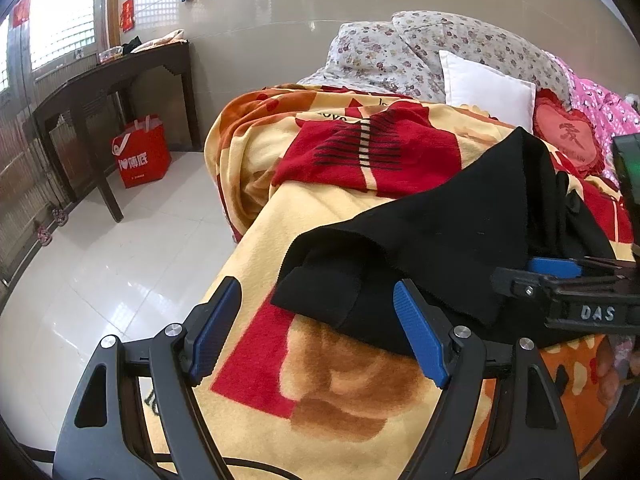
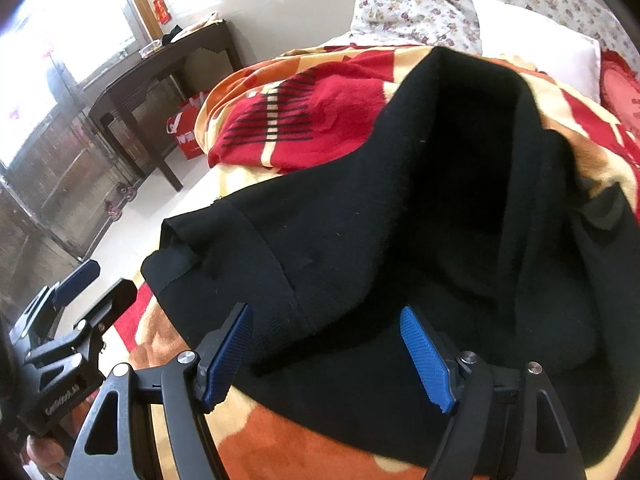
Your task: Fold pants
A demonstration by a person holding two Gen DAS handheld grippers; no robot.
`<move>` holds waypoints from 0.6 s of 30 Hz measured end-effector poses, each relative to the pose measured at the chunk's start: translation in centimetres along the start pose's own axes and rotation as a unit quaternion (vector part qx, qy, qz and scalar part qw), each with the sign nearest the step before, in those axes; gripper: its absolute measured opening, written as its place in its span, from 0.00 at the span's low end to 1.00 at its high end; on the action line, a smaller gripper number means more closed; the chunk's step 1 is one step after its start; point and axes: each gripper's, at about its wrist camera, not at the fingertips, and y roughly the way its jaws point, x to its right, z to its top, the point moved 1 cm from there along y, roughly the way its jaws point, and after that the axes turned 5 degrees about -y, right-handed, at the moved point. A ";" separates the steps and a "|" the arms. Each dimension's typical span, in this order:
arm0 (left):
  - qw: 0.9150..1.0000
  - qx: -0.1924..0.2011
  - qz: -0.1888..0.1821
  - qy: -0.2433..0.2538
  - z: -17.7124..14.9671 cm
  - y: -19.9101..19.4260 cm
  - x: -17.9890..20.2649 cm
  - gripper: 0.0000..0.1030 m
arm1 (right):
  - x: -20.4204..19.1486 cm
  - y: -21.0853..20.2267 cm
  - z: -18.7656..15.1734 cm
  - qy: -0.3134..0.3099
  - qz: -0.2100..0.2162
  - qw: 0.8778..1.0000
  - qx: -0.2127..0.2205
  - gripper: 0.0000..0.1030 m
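Note:
Black pants (image 1: 448, 236) lie rumpled on a yellow, red and orange blanket (image 1: 320, 380) on a bed. In the right wrist view the pants (image 2: 400, 200) fill the middle, with a folded edge near the front. My left gripper (image 1: 316, 328) is open, its blue pads on either side of the pants' near left corner, just short of the cloth. My right gripper (image 2: 328, 352) is open over the pants' near edge and holds nothing. The right gripper also shows at the right of the left wrist view (image 1: 560, 276). The left gripper shows at the lower left of the right wrist view (image 2: 80, 280).
Floral bedding (image 1: 400, 52), a white pillow (image 1: 488, 84) and a red heart cushion (image 1: 568, 136) lie at the bed's head. A dark wooden table (image 1: 112, 84) and a red shopping bag (image 1: 142, 152) stand on the white tiled floor (image 1: 120, 264) to the left.

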 end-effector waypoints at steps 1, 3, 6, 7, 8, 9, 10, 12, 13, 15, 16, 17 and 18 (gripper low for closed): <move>1.000 0.000 0.000 -0.001 0.0 0.1 -0.1 0.77 | 0.0 0.3 0.2 0.001 0.010 1.000 0.000 0.57; 1.000 -0.001 -0.001 -0.002 0.0 0.2 -0.3 0.77 | -0.1 1.0 0.8 0.002 0.025 1.000 -0.001 0.41; 1.000 -0.003 -0.001 -0.001 0.1 0.5 -0.5 0.77 | -0.6 1.6 2.3 -0.011 0.028 1.000 0.007 0.22; 1.000 -0.003 -0.001 -0.001 0.1 0.6 -0.6 0.77 | -0.9 1.6 3.1 -0.014 0.032 0.999 0.015 0.18; 1.000 -0.003 -0.001 -0.002 0.2 0.6 -0.6 0.77 | -1.2 1.6 4.0 -0.016 0.038 0.999 0.024 0.16; 1.000 -0.003 -0.002 -0.002 0.3 0.6 -0.7 0.77 | -1.6 1.4 5.1 -0.022 0.044 0.998 0.035 0.16; 1.000 -0.002 -0.002 -0.003 0.3 0.6 -0.8 0.77 | -2.0 1.3 6.3 -0.029 0.045 0.997 0.046 0.14; 1.000 0.000 -0.002 -0.004 0.6 0.7 -0.9 0.77 | -3.0 1.4 9.1 -0.045 0.041 0.996 0.070 0.10; 1.000 0.000 -0.002 -0.004 0.7 0.7 -1.0 0.77 | -3.3 1.6 10.3 -0.048 0.037 0.995 0.078 0.09; 1.000 0.000 -0.001 -0.004 0.9 1.0 -1.1 0.77 | -3.7 2.1 13.1 -0.047 0.028 0.994 0.096 0.08; 1.000 -0.001 0.000 -0.004 1.1 1.2 -1.1 0.77 | -3.7 2.3 14.3 -0.043 0.026 0.993 0.108 0.08; 1.000 -0.003 0.002 -0.003 1.2 1.5 -1.2 0.77 | -3.6 2.6 15.3 -0.038 0.023 0.992 0.120 0.08; 1.000 -0.005 0.004 -0.002 1.3 1.8 -1.2 0.77 | -3.3 3.3 16.4 -0.028 0.019 0.991 0.128 0.09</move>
